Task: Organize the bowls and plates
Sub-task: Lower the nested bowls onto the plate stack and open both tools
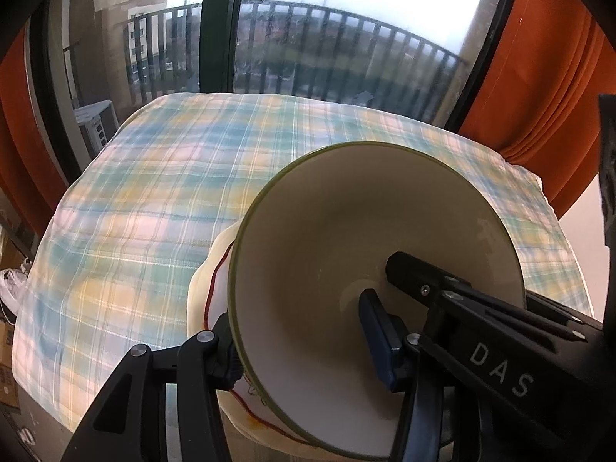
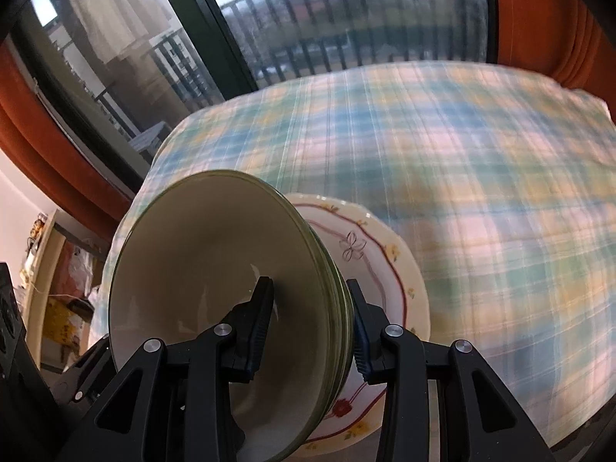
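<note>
A stack of cream bowls with green rims (image 2: 215,269) sits on a cream floral plate (image 2: 385,261) near the front edge of the table. My right gripper (image 2: 312,331) is shut on the right wall of the bowl stack, one finger inside, one outside. In the left wrist view my left gripper (image 1: 300,331) straddles the left wall of the top bowl (image 1: 346,231); its left pad presses the outside and its right pad (image 1: 379,337) stands off the wall inside. The right gripper's finger (image 1: 462,300) also shows inside the bowl. The plate (image 1: 210,288) shows under the bowl.
The table wears a blue, yellow and pink plaid cloth (image 1: 161,177), also seen in the right wrist view (image 2: 462,177). Behind it are a large window with a balcony railing (image 1: 327,46) and orange curtains (image 1: 546,77). Shelves with clutter (image 2: 50,288) stand at the left.
</note>
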